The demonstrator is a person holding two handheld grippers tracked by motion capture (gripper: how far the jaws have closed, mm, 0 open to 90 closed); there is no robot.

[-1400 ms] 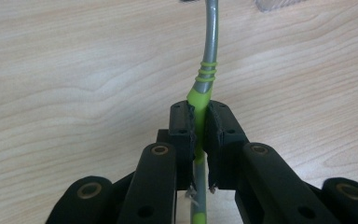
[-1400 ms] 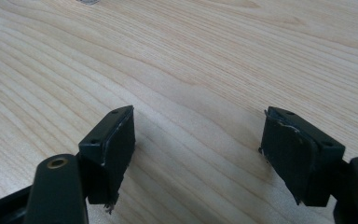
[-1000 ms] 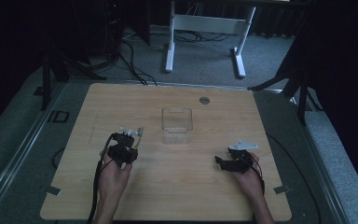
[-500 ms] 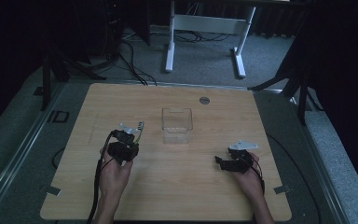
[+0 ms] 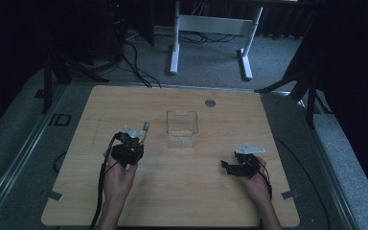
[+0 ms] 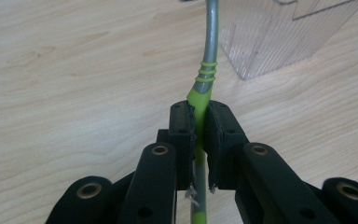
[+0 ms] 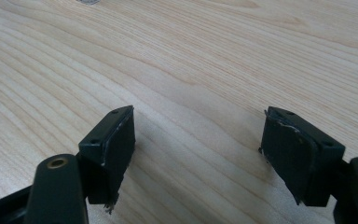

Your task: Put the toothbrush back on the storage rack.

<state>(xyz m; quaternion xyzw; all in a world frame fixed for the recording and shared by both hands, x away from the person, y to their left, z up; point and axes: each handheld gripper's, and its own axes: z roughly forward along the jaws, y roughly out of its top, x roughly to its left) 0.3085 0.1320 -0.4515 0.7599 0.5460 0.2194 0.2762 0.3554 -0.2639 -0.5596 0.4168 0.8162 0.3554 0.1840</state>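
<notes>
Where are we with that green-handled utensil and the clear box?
Done: the left gripper has its fingers shut on the green-handled utensil. In hand: it is held beside the clear box, which looks empty. Left: putting it in, probably. The right gripper rests open over the table.

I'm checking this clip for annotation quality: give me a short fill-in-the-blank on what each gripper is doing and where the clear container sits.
1. The left gripper has its fingers closed on the green and grey ____ of a utensil.
2. The right gripper has its fingers ____, with bare wooden table between them.
3. In the high view, the clear plastic container stands on the table between the two grippers and holds ____.

Missing words: handle; open; nothing
</notes>
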